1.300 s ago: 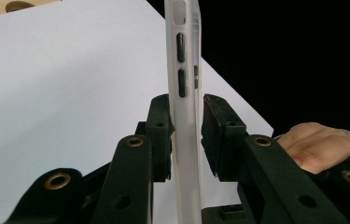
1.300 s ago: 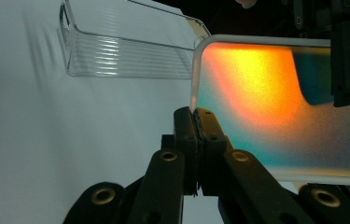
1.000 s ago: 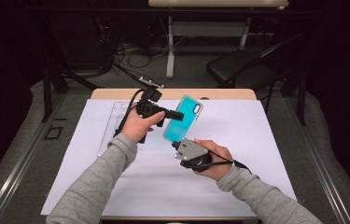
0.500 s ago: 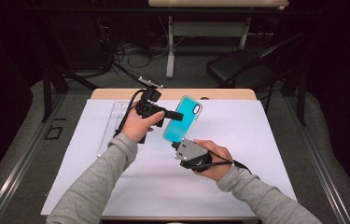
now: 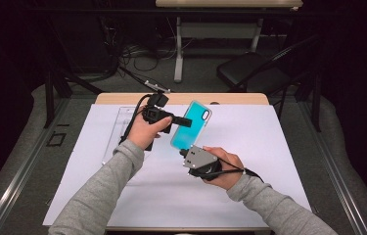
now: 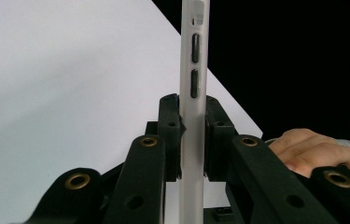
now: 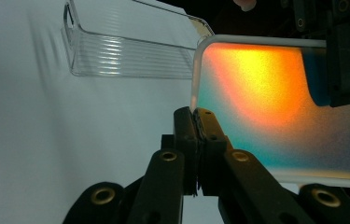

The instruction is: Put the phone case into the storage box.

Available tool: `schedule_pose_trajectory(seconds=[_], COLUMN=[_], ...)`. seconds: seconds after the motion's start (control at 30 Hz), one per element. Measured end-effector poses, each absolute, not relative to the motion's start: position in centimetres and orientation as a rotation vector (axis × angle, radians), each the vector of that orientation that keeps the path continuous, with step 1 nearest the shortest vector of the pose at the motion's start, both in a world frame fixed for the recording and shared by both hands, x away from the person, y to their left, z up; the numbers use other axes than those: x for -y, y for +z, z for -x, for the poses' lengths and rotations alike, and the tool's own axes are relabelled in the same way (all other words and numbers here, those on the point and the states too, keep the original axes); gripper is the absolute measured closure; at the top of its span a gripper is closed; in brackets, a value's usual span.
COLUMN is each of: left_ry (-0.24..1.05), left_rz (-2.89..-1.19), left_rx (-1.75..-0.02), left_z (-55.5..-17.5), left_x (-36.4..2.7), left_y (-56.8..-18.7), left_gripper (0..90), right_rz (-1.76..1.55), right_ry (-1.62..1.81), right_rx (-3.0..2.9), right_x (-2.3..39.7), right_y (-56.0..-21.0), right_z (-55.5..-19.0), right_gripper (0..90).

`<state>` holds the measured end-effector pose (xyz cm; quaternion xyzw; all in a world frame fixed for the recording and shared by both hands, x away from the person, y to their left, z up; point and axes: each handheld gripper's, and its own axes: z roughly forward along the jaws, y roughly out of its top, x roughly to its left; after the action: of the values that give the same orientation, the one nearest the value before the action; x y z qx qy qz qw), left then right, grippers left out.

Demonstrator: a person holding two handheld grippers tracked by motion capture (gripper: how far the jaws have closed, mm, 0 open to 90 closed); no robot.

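My left gripper (image 5: 183, 121) jaws clamped on phone case (image 5: 191, 125) at frame centre, my right gripper (image 5: 187, 152) jaws pinching its lower edge, above desk (image 5: 279, 132).

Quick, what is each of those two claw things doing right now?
Left gripper: jaws closed on the phone case's side edge.
Right gripper: jaws closed, pinching the phone case's lower rim.

The right claw (image 7: 195, 122) rises from the bottom edge, its two black jaws pressed together on the frosted rim of a phone case (image 7: 256, 98); the case stretches rightward, glowing orange at its middle and teal toward its edges (a translucent shell); the other claw (image 7: 345, 51) clamps its far upper corner; a clear plastic tray (image 7: 126, 53) lies on the white desk (image 7: 46, 140) behind.
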<state>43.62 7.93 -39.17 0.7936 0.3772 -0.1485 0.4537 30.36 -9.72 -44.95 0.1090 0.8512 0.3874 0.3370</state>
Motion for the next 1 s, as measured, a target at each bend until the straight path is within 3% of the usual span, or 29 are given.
schedule_pose_trajectory(seconds=[1.0], left_ry=[-0.374], left_rz=[-1.952], left_rx=[-0.934], left_z=[-43.68], left_x=[-7.97], left_y=[-39.22], left_gripper=[81.1], right_rz=[-0.291], right_ry=[1.014], right_rx=[-2.221], right_x=[9.76], right_y=[-44.96], right_z=[-30.38], right_gripper=[88.8])
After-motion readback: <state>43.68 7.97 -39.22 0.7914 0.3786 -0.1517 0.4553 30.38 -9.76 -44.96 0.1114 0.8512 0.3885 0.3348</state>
